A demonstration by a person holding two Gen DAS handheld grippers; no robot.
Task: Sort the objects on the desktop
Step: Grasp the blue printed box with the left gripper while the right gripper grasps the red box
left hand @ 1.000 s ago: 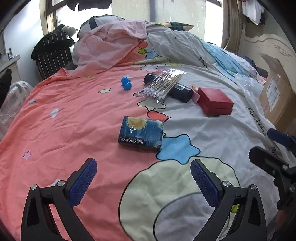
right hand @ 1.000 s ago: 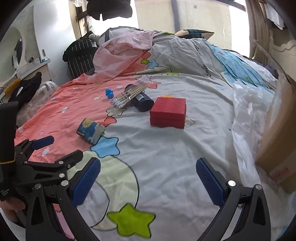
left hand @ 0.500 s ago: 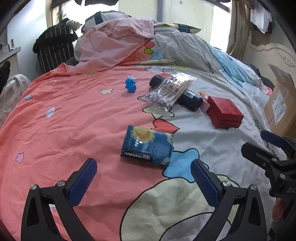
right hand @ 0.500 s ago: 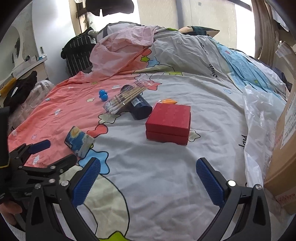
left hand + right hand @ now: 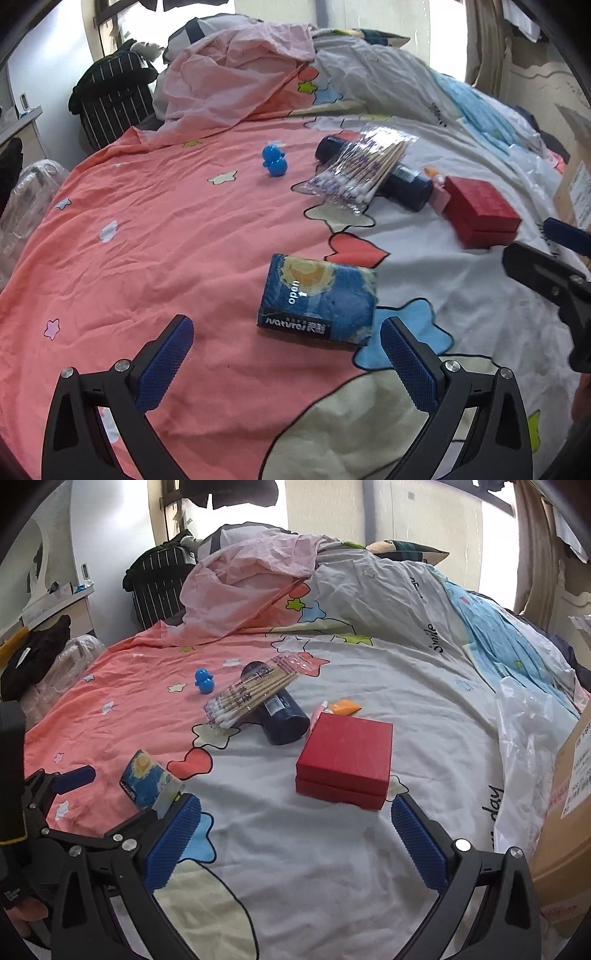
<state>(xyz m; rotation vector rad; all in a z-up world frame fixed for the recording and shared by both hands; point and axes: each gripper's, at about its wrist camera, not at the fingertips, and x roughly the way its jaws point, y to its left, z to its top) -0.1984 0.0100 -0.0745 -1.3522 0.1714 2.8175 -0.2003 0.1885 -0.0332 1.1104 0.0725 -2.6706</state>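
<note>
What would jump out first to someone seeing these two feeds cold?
Probably the red box on the white part of the bedspread, straight ahead of the open right tool. Next, the starry-blue tissue pack lying just beyond the open left tool. Farther back, a bag of cotton swabs rests across a dark cylinder, with a small blue toy to their left on the pink area.

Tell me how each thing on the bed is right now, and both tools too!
Left tool: open, empty.
Right tool: open, empty.
Tissue pack: lying flat.
Red box: lid shut.
Swab bag: leaning on the dark bottle.
Blue toy: upright.
</note>
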